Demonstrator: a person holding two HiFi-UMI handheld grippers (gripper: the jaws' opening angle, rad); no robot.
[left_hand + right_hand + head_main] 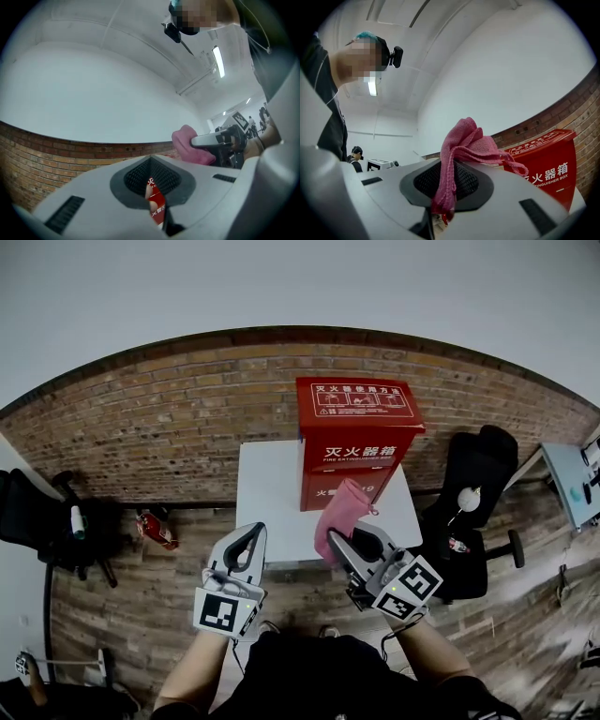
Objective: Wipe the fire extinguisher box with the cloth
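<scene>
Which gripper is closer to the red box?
Right. The right gripper, holding the pink cloth, is just in front of the red box; the left gripper is off to its left.

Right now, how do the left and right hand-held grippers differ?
The right hand-held gripper is clamped on the pink cloth; the left hand-held gripper holds nothing, its jaws nearly together. The right hand-held gripper lines up with the red fire extinguisher box; the left hand-held gripper sits off to its left. Both point toward the box.
</scene>
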